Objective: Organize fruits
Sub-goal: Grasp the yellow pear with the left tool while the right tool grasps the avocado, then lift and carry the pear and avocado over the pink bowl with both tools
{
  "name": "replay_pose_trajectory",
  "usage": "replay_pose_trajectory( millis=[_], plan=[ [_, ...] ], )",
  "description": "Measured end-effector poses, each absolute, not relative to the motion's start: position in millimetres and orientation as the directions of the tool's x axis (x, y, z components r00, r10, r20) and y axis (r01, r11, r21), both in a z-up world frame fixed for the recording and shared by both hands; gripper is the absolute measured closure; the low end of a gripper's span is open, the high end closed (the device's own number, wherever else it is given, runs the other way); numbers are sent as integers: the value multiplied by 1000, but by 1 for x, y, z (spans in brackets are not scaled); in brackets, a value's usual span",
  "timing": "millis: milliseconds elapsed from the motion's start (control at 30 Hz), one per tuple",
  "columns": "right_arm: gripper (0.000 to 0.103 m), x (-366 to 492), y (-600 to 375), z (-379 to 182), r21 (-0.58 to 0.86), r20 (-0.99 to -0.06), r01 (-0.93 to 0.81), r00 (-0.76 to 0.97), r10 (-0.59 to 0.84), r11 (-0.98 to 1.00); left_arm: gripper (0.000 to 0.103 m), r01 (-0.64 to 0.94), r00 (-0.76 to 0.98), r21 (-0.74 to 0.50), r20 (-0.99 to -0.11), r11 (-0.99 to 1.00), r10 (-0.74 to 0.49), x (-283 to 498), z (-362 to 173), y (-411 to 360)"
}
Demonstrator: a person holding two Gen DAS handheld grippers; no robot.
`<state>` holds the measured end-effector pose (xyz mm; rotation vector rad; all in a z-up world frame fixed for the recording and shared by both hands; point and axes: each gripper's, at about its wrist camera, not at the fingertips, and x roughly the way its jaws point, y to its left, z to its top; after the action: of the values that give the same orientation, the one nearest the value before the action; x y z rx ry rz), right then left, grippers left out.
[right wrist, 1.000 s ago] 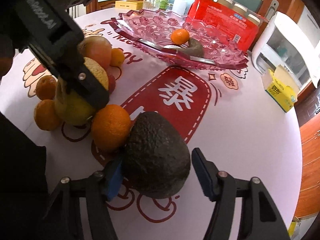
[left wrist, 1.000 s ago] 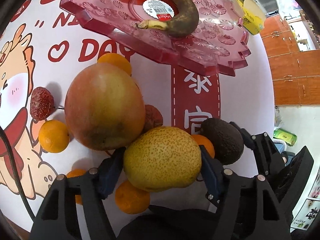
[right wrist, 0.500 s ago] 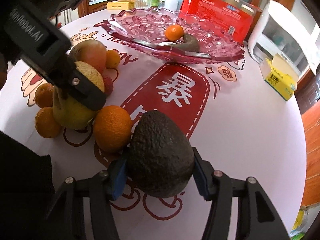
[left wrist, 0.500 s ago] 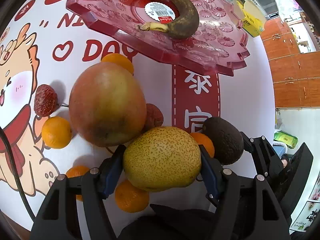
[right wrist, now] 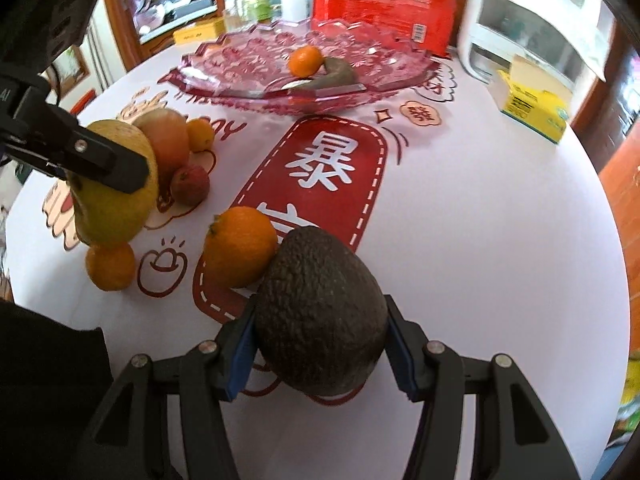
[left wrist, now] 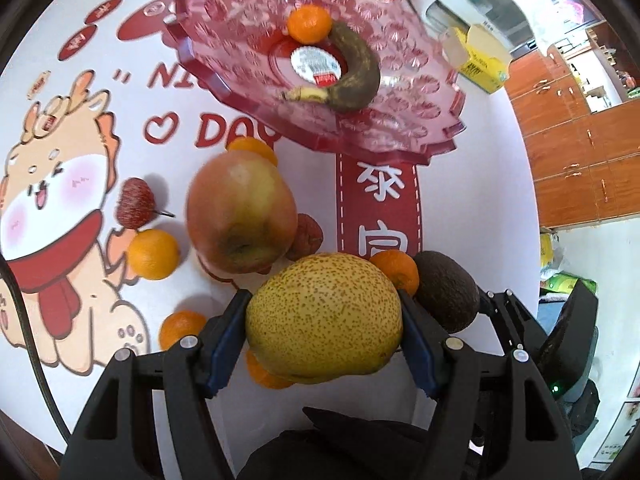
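My left gripper (left wrist: 324,320) is shut on a speckled yellow pear (left wrist: 324,316) and holds it above the table; the pear also shows in the right wrist view (right wrist: 116,200). My right gripper (right wrist: 320,336) is shut on a dark avocado (right wrist: 320,312), seen in the left wrist view (left wrist: 448,294) too. A pink glass fruit tray (left wrist: 400,120) at the far side holds a tangerine (left wrist: 310,24) and a dark banana (left wrist: 352,80). A red-green mango (left wrist: 240,212), lychees (left wrist: 134,202) and several tangerines (left wrist: 152,254) lie on the table.
A tangerine (right wrist: 240,246) sits right beside the avocado. Behind the tray stand a red pack of jars (right wrist: 384,12), bottles (right wrist: 256,0) and a white appliance (right wrist: 532,36). A yellow box (right wrist: 532,108) lies at the right. The round table has a printed cloth (right wrist: 460,208).
My right gripper's jaws closed onto the avocado. My left gripper lifted the pear up and back, so the tray and mango look farther away.
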<state>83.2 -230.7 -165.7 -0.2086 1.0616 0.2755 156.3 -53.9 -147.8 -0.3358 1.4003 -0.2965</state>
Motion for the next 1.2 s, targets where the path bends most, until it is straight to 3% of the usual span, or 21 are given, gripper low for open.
replay_pose_trajectory(
  millis=[467,1200],
  plan=[
    [46,68,-238,-128,32,-839,-225,523,149,974,35,3,279,-392,-883,920,-377,149,-77,-3],
    [46,116,-201,-60,44,-784,-293,582,215,955,35,69,466,-310,-830,948,-305,214,8,31]
  ],
)
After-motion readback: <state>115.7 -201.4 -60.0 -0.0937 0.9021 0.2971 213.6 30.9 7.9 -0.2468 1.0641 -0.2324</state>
